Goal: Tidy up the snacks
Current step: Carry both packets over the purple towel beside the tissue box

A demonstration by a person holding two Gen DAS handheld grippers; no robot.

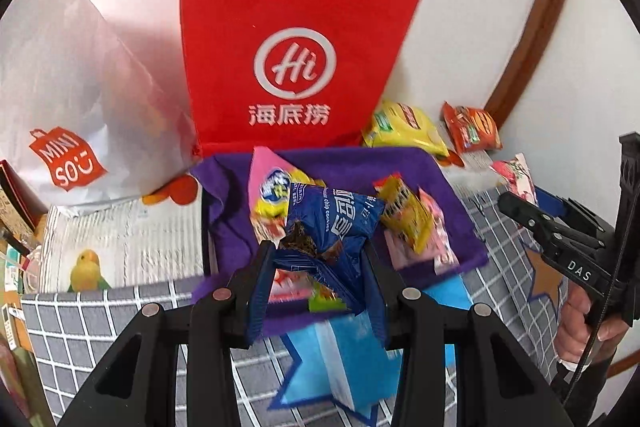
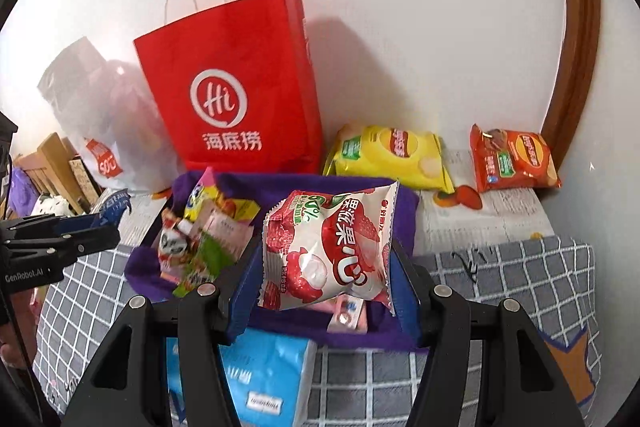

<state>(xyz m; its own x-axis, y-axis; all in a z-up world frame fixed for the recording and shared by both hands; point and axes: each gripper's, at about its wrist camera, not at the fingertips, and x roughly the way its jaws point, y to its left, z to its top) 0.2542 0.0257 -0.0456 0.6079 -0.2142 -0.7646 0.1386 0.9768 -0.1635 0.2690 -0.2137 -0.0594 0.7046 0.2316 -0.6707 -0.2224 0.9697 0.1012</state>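
My left gripper point(image 1: 316, 259) is shut on a blue cookie packet point(image 1: 332, 223) and holds it over the purple felt basket point(image 1: 460, 223). The basket holds several small snack packets point(image 1: 408, 215). My right gripper point(image 2: 326, 259) is shut on a white and red lychee snack bag point(image 2: 328, 247) above the same purple basket point(image 2: 406, 205), which also holds several packets point(image 2: 200, 243). The right gripper shows at the right of the left wrist view point(image 1: 516, 207), and the left gripper at the left of the right wrist view point(image 2: 112, 223).
A red paper bag point(image 1: 288, 59) point(image 2: 236, 95) stands behind the basket against the wall. A white Miniso bag point(image 1: 68, 131) is to its left. A yellow chip bag point(image 2: 392, 155) and an orange chip bag point(image 2: 512, 159) lie at the right. A light blue pack point(image 2: 260, 379) lies in front.
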